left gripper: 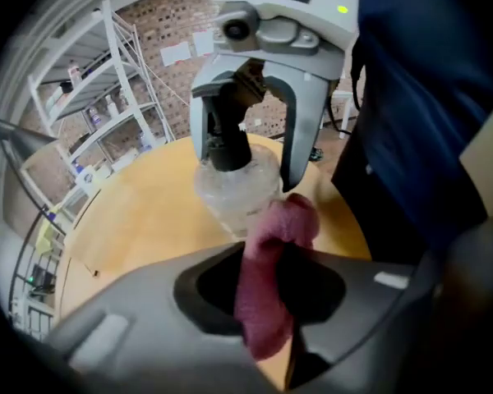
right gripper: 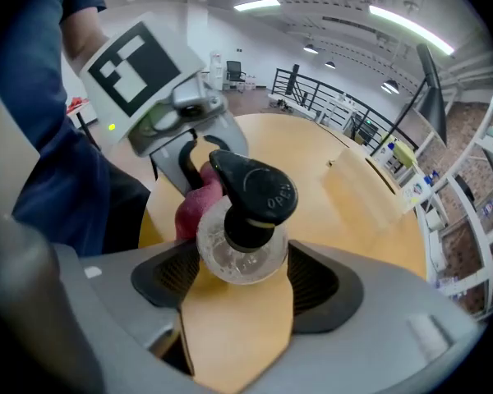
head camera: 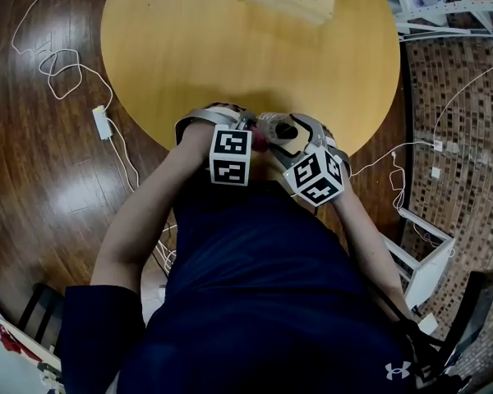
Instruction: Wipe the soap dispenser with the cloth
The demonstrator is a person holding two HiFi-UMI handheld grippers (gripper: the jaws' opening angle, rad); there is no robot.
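SITE: lab-like loft hall | beyond right claw (right gripper: pixel 238 279): ceiling strip lights (right gripper: pixel 398 16), railing (right gripper: pixel 308 89) | beyond left claw (left gripper: pixel 267 294): brick wall (left gripper: pixel 160 23), white racks (left gripper: pixel 107 109) holding bottles | under both claws: round table (head camera: pixel 197 56) | left of the claws: wood floor (head camera: pixel 33 179), loose cables (head camera: pixel 66 53), charger (head camera: pixel 101 122)
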